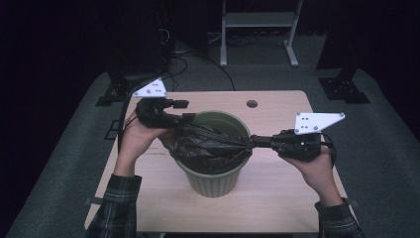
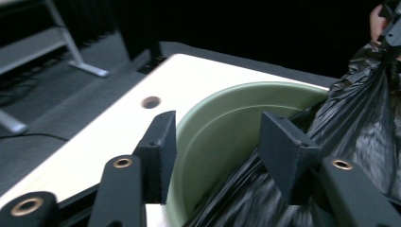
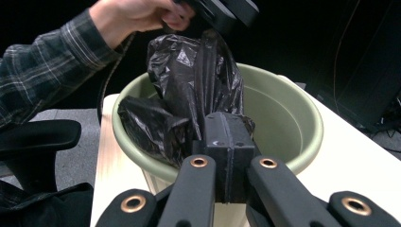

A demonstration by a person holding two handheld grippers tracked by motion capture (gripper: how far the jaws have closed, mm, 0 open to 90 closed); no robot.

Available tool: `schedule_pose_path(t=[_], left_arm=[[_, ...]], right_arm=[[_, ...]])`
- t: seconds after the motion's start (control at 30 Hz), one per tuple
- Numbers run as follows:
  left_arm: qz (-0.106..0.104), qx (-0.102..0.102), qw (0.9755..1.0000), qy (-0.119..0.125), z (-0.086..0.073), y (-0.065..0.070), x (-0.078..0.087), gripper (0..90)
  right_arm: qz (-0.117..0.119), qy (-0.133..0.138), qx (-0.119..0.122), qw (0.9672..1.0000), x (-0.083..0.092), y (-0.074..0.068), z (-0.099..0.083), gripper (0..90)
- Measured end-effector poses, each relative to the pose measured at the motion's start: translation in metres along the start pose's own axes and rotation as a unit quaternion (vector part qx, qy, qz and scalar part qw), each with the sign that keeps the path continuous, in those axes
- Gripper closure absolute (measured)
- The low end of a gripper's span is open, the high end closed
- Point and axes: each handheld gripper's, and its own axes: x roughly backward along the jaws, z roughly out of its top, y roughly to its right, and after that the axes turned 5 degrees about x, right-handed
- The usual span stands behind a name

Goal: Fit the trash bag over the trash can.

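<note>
High view shows a crinkled, glossy black plastic bin bag (image 1: pixel 210 146) draped across the mouth of a round pale-green plastic bucket (image 1: pixel 214 181) that stands mid-table on the light wooden table (image 1: pixel 277 193). The right gripper (image 1: pixel 253 141) has its jaws pressed together on a bunched, twisted edge of the bag at the bucket's right rim. The left gripper (image 1: pixel 190 118), at the far left rim, has its jaws apart, the bag's stretched folds lying beside one jaw.
</note>
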Motion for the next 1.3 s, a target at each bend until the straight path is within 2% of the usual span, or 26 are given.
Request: schedule_pose_path(t=[0.17,0.33,0.4,0.47,0.5,0.53,0.57,0.67,0.7,0.77,0.87,0.97,1.07,1.3], left_arm=[[-0.029,-0.006,0.9990,-0.033,0.002,0.007,-0.028,50.2],[-0.046,-0.015,0.9959,-0.076,-0.002,0.013,-0.041,52.2],[-0.052,-0.018,0.9948,-0.086,-0.003,0.013,-0.042,58.3],[-0.057,-0.024,0.9929,-0.101,-0.004,0.013,-0.042,68.9],[-0.055,-0.029,0.9926,-0.105,-0.004,0.014,-0.041,77.2],[-0.050,-0.028,0.9934,-0.100,-0.004,0.014,-0.041,86.0],[-0.042,-0.021,0.9948,-0.091,-0.004,0.012,-0.038,89.9],[-0.008,-0.016,0.9974,-0.070,-0.003,0.006,-0.028,90.0],[-0.003,-0.013,0.9981,-0.060,-0.003,0.004,-0.024,90.0],[0.023,0.000,0.9989,-0.041,-0.003,-0.002,-0.012,90.0],[0.059,0.022,0.9979,-0.016,-0.006,-0.014,0.010,90.0],[0.078,0.042,0.9960,0.002,-0.013,-0.022,0.027,90.0],[0.082,0.061,0.9947,0.009,-0.023,-0.029,0.036,89.9],[0.086,0.085,0.9926,-0.007,-0.050,-0.037,0.034,89.9]], right_arm=[[0.003,0.002,0.002,1.0000,-0.003,0.000,0.001,90.0],[0.001,0.007,0.003,1.0000,0.000,0.000,0.002,90.0],[0.000,0.008,0.004,1.0000,0.002,0.000,0.002,90.0],[-0.002,0.010,0.004,0.9999,0.003,0.000,0.003,90.0],[-0.001,0.010,0.005,0.9999,0.003,0.000,0.004,90.0],[-0.002,0.010,0.006,0.9999,0.003,0.000,0.004,90.0],[-0.002,0.010,0.006,0.9999,0.003,0.000,0.004,90.0],[-0.003,0.008,0.005,1.0000,0.003,0.000,0.004,90.0],[-0.002,0.006,0.006,1.0000,0.004,0.000,0.004,90.0],[-0.006,0.004,0.005,1.0000,0.007,0.000,0.002,90.0],[-0.016,-0.005,0.003,0.9999,0.013,0.000,-0.002,90.0],[-0.024,-0.013,-0.004,0.9996,0.023,0.003,-0.012,90.0],[-0.033,-0.024,-0.022,0.9989,0.031,0.008,-0.026,90.0],[-0.031,-0.068,-0.071,0.9947,0.036,0.016,-0.063,90.0]])
